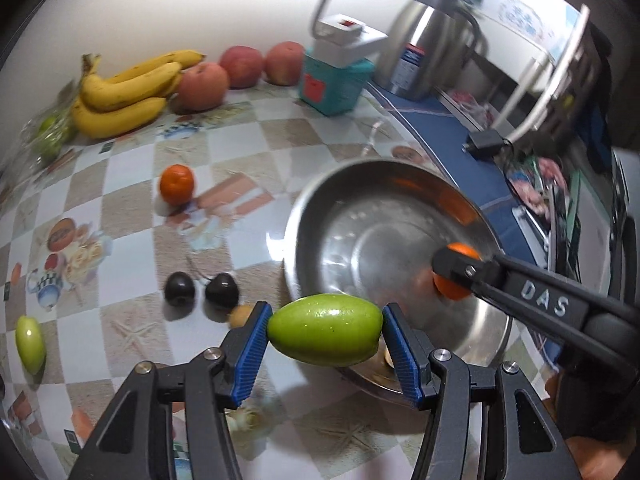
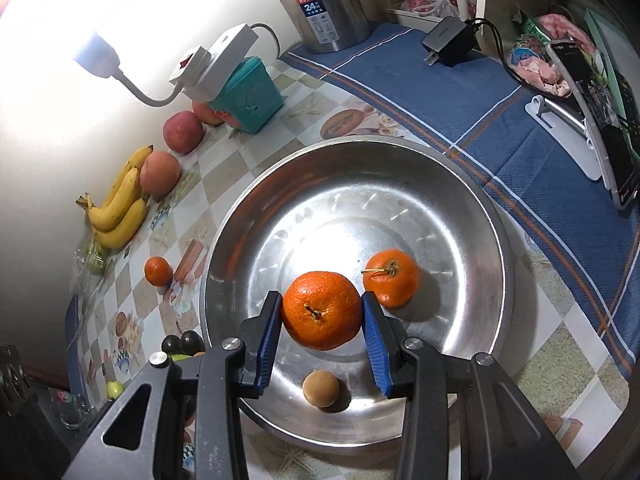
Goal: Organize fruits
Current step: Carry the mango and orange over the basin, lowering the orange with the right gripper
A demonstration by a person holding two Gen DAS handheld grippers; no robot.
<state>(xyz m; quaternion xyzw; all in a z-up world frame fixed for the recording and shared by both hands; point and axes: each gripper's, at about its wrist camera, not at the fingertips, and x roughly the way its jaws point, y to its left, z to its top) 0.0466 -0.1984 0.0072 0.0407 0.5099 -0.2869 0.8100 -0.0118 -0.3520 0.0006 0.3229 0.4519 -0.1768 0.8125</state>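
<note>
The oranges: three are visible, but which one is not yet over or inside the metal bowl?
The small orange on the checkered tablecloth, left of the metal bowl. One orange lies in the bowl; the right claw holds another above it.

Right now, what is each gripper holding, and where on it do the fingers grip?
The left gripper holds a green oval fruit by its two pointed ends. The right gripper holds an orange by opposite sides, stem facing the camera, over the steel bowl.

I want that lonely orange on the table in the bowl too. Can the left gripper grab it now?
Probably not yet: the left gripper is shut on a green fruit. The path to the orange looks free.
</note>
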